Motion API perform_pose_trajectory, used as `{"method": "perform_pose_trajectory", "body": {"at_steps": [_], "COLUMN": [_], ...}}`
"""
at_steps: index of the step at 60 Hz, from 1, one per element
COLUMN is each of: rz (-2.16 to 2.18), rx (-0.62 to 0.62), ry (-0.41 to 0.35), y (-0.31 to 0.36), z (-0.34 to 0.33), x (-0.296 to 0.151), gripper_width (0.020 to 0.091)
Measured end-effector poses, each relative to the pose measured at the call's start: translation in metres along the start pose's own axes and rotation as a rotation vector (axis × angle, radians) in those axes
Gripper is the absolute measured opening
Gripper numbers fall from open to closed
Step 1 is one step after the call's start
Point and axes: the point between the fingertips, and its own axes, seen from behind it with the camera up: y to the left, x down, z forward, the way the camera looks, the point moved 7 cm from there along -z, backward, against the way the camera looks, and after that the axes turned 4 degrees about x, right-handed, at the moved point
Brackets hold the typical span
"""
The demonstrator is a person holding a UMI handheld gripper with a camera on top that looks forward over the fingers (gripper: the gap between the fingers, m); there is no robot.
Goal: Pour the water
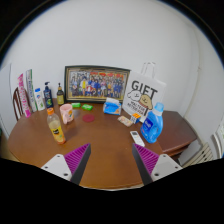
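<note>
Gripper view looks out over a round wooden table [100,150], and nearest, at the bottom of the frame, the gripper [110,160] hangs above the near edge with its two fingers spread wide and nothing between them; the pink pad [78,156] on the left finger and its partner on the right face each other across bare wood. Further in, at left centre, an orange bottle [56,126] stands upright with a pink cup [68,112] just behind it. Over at right centre a blue bottle [152,124] leans beside a small white object I cannot make out. Beyond those, along the wall, a row of small bottles [45,97] sits at upper left, a framed group photo [96,82] stands in the middle, and a white gift bag [143,92] stands at upper right with a blue box [112,105] near its foot. To my eye the pouring has not begun; this is the approach, before any grasp. Which bottle holds the water I cannot tell. The next move would seem to call for carrying the open fingers forward to a bottle, closing around its body, then tipping it over the cup.
</note>
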Motion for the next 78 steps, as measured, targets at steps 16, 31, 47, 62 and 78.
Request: {"method": "perform_pose_trajectory", "body": {"at_steps": [16, 31, 47, 62, 78], "rz": [-0.047, -0.017, 0.049, 0.064, -0.023], "rx": [-0.12, -0.242, -0.212, -0.167, -0.086], "ry": [0.026, -0.021, -0.118, -0.159, -0.186], "y": [0.078, 0.202, 0.281, 0.3, 0.285], "z": [0.011, 0.055, 0.155, 0.2, 0.188], "x": [0.026, 0.032, 0.019, 0.008, -0.022], "gripper_width": [0.0854, 0.0857, 0.0853, 0.0467, 0.0263]}}
